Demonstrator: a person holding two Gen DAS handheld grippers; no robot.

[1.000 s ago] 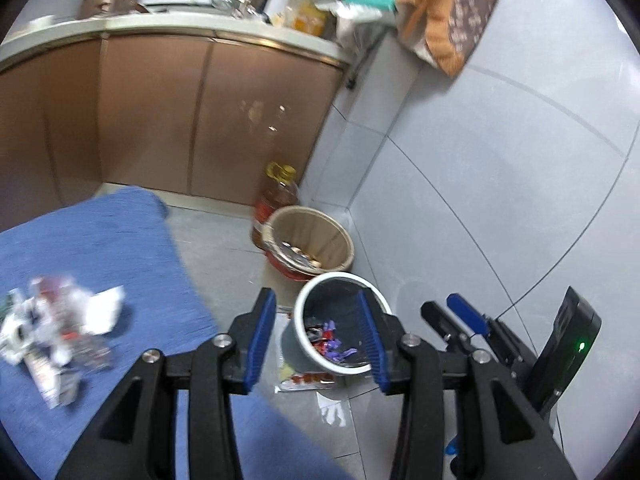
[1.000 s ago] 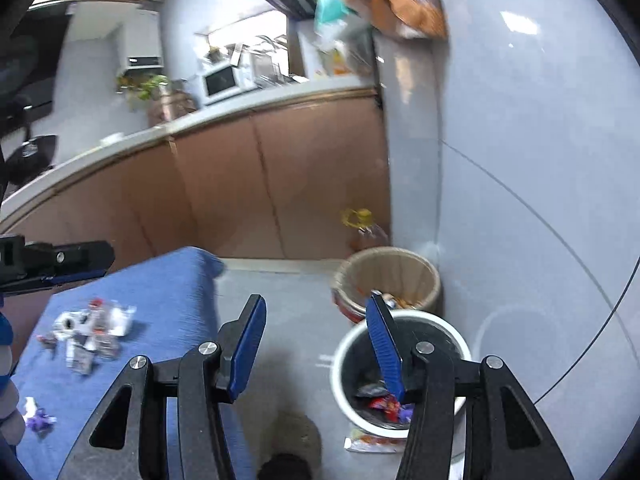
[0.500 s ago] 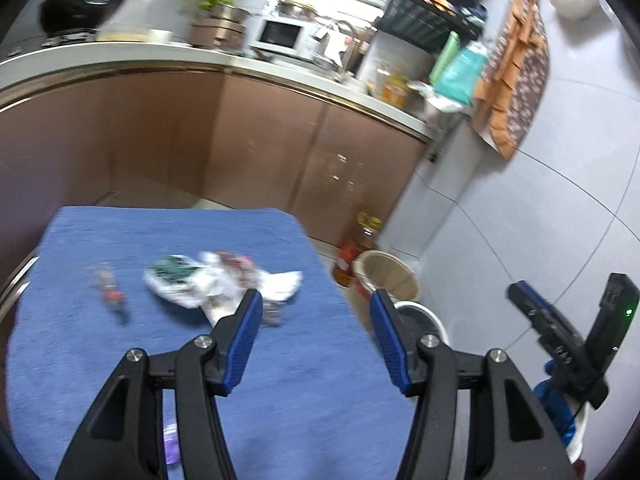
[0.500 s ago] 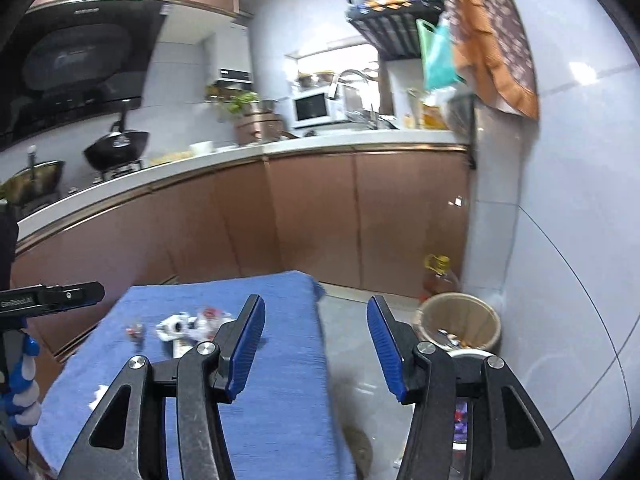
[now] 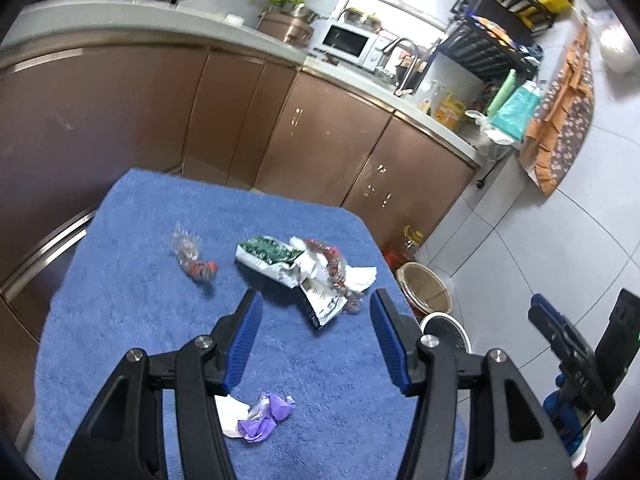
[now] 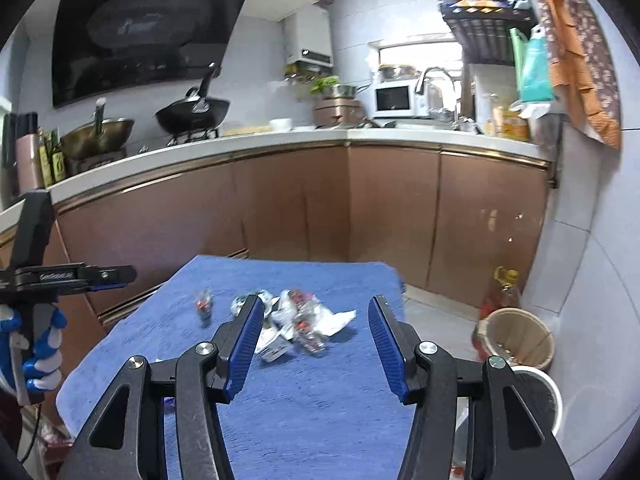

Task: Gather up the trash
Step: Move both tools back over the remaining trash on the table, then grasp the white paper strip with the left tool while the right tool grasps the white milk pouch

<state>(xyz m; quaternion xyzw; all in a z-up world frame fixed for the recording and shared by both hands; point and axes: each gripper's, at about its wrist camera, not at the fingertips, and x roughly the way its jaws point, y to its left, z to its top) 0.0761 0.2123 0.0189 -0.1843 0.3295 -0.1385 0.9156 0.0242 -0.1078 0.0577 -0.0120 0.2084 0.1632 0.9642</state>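
Trash lies on a blue-clothed table (image 5: 120, 320): a heap of wrappers (image 5: 308, 268) with a green-and-white packet, a small clear wrapper with red (image 5: 196, 262) to its left, and a purple wrapper (image 5: 268, 416) close under my left gripper. My left gripper (image 5: 316, 298) hovers open over the cloth, short of the heap, with nothing between its pads. My right gripper (image 6: 316, 301) is open and empty too, with the heap (image 6: 300, 320) ahead of it. The white trash bin (image 6: 536, 396) stands on the floor right of the table, with wrappers inside.
A wicker basket (image 6: 516, 336) and an oil bottle (image 6: 500, 292) stand by the bin against the tiled wall. Brown cabinets and a counter run behind the table. My left gripper (image 6: 120, 276), in a gloved hand (image 6: 40, 344), shows at the right wrist view's left edge.
Both views have swung from the white bin on the floor over to the table, so the trash heap now lies ahead of both grippers. My left jaws stand a little wider.
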